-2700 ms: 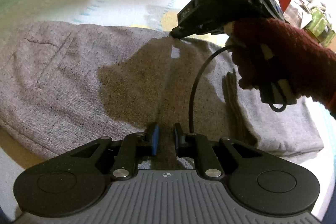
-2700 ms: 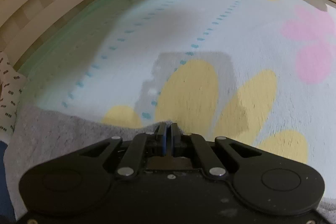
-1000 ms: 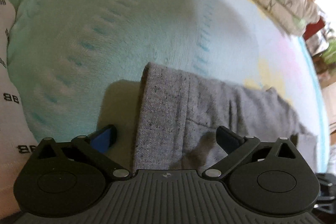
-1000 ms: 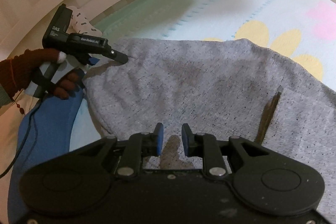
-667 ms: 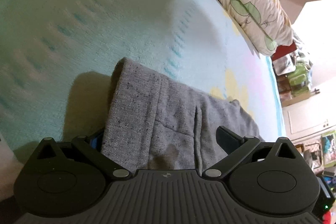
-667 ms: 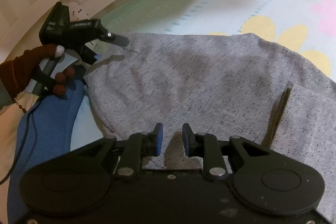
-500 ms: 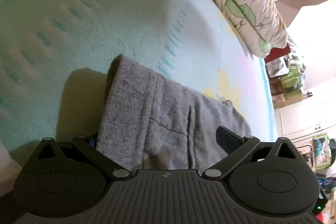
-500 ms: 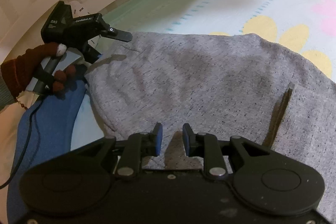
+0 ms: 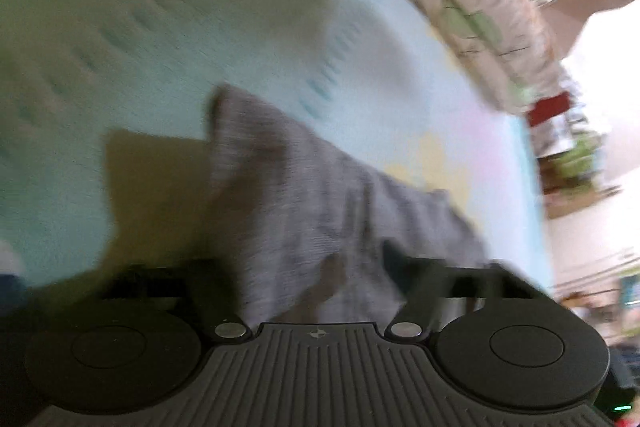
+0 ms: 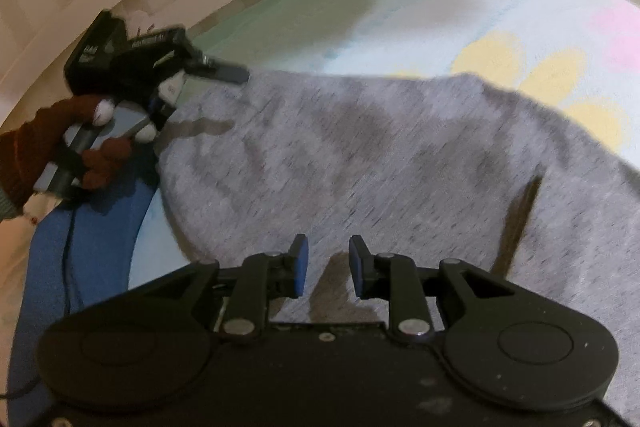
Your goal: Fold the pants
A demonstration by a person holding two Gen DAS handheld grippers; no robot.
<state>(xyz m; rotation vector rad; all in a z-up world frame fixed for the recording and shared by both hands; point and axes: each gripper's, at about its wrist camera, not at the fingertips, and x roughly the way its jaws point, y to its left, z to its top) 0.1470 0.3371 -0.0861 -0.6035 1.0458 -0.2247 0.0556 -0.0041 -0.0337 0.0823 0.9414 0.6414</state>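
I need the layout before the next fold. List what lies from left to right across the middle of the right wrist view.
Dark red knitted glove gripping the handle → left black claw, closing on the fabric edge → grey knit pants → yellow flower print on the pale bedsheet.

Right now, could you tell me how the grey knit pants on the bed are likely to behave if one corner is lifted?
The grey knit pants will probably be floppy: they lie in soft ripples on the flowered bed sheet. The left hand-held gripper is closing over a fabric edge that already bunches between its jaws, so lifted cloth should sag and trail. The fuzzy knit looks unlikely to slip.
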